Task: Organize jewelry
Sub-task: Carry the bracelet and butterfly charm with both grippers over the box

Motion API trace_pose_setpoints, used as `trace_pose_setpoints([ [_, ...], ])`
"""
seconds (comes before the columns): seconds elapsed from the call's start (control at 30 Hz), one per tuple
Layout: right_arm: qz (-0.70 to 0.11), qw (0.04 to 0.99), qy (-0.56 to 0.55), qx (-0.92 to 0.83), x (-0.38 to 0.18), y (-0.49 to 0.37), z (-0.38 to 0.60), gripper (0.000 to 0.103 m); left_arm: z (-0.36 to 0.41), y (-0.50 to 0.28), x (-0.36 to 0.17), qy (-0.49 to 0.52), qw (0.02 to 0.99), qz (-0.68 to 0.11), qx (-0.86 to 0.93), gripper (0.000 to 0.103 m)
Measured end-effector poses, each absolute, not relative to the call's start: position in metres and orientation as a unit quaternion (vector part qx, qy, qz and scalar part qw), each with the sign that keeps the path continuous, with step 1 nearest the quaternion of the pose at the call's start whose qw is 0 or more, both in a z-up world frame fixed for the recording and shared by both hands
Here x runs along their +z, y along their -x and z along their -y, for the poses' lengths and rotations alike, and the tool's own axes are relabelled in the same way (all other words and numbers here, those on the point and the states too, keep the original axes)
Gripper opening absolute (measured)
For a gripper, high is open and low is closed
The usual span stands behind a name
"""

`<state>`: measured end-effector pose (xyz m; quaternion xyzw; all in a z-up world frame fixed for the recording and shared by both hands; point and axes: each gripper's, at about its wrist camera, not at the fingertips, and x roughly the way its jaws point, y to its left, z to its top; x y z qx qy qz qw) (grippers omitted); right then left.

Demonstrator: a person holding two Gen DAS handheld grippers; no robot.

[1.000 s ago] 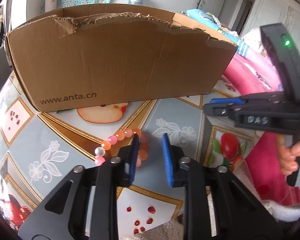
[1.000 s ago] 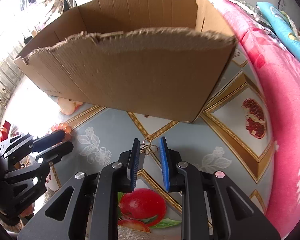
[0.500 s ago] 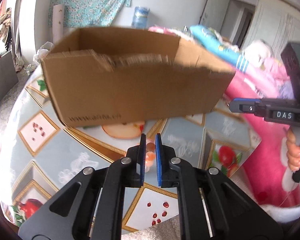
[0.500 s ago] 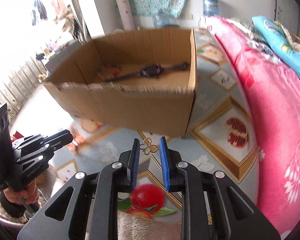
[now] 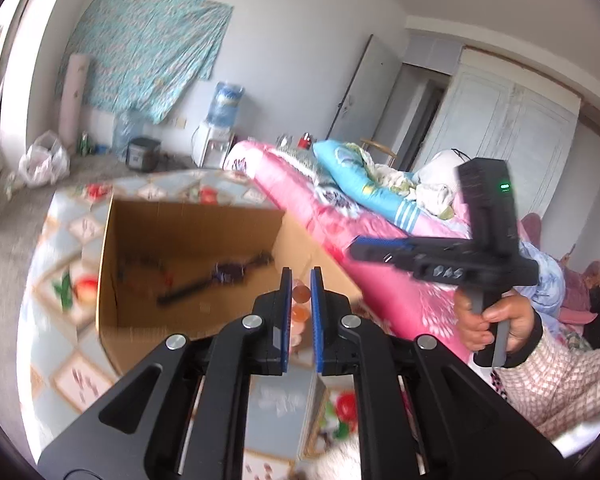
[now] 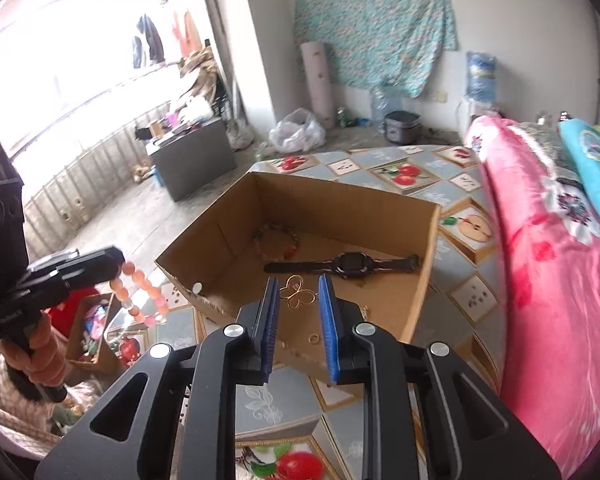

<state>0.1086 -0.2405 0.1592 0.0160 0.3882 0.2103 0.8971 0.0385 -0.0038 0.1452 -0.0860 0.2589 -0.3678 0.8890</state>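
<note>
My left gripper [image 5: 301,280] is shut on an orange-pink bead bracelet [image 5: 301,294], held in the air above the near rim of an open cardboard box [image 5: 148,320]. From the right wrist view the bracelet [image 6: 140,286] hangs from the left gripper [image 6: 114,258]. My right gripper [image 6: 299,286] is shut on a gold wire butterfly ornament [image 6: 297,293], raised over the box's [image 6: 424,280] near side. Inside the box lie a dark wristwatch [image 6: 346,265] and a beaded bracelet [image 6: 278,242]. The right gripper [image 5: 358,249] shows at the right of the left wrist view.
The box stands on a fruit-patterned tablecloth [image 6: 468,300]. A pink floral quilt [image 6: 548,280] runs along the right side. A gold ring [image 6: 313,338] and a small chain [image 6: 365,312] show by the box's near wall. A second small box [image 6: 88,332] sits low at the left.
Both grippers have risen from table height to above the box, carrying the bead bracelet and the butterfly ornament. The left gripper closed on the bracelet within the last second.
</note>
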Motion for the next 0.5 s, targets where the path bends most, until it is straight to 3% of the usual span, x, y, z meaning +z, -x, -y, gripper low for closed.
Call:
trace_pose_setpoints([
  [0.17,-0.472,0.845,-0.009,0.250,0.132,-0.179,0.229,0.020,0.032,-0.104,0.144,0.065,0.873,-0.321,-0.362,0.008],
  [0.5,-0.607,0.751,0.020,0.260,0.057,-0.260,0.194,0.020,0.064,-0.201,0.052,0.037,0.789,-0.525,-0.316,0.008],
])
